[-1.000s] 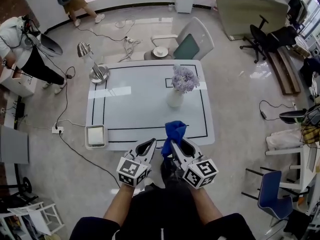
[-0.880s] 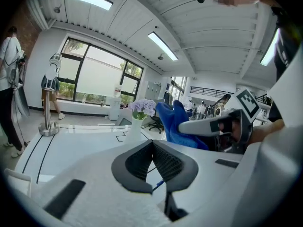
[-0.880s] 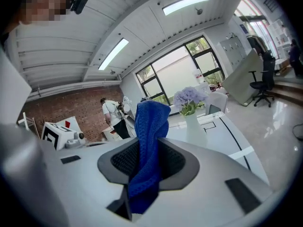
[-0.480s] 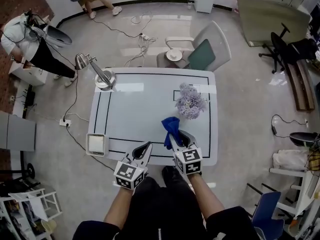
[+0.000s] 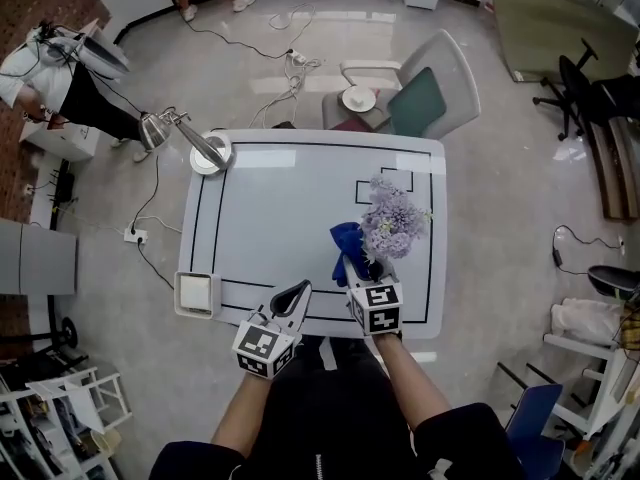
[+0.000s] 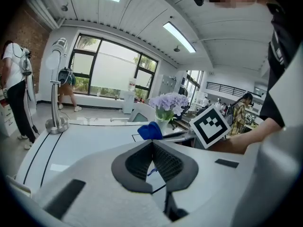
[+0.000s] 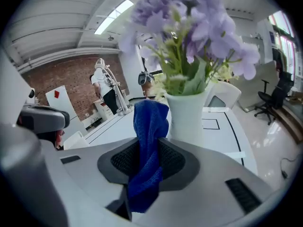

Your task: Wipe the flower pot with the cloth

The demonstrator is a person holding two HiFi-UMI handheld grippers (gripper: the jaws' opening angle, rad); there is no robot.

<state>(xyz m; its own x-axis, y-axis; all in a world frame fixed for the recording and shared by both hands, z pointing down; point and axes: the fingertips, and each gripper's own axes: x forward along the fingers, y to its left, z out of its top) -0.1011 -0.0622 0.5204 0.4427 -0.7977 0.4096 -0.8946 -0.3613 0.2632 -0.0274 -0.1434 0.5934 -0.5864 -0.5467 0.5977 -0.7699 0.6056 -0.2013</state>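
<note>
Right gripper [image 5: 356, 268]: its fingers [image 7: 174, 162] are clamped on the blue cloth [image 7: 149, 126], which stands up out of them in a twisted fold.
Left gripper [image 5: 297, 291]: fingers [image 6: 136, 162] pressed together with nothing between them; it hangs over the front edge of the worktop [image 5: 280, 203], just left of the right gripper.
Flower pot [image 7: 187, 117]: white and upright, on the right half of the worktop, directly ahead of the right gripper. From the head view the purple flowers [image 5: 395, 223] hide most of it.
Cloth and pot: the cloth's upper end is close against the pot's left side; whether they touch cannot be told.
Elsewhere on the worktop: a desk lamp [image 5: 205, 148] at the far left corner and a small white tray [image 5: 195, 291] at the near left corner.
Beyond the worktop: a chair [image 5: 420, 93].
</note>
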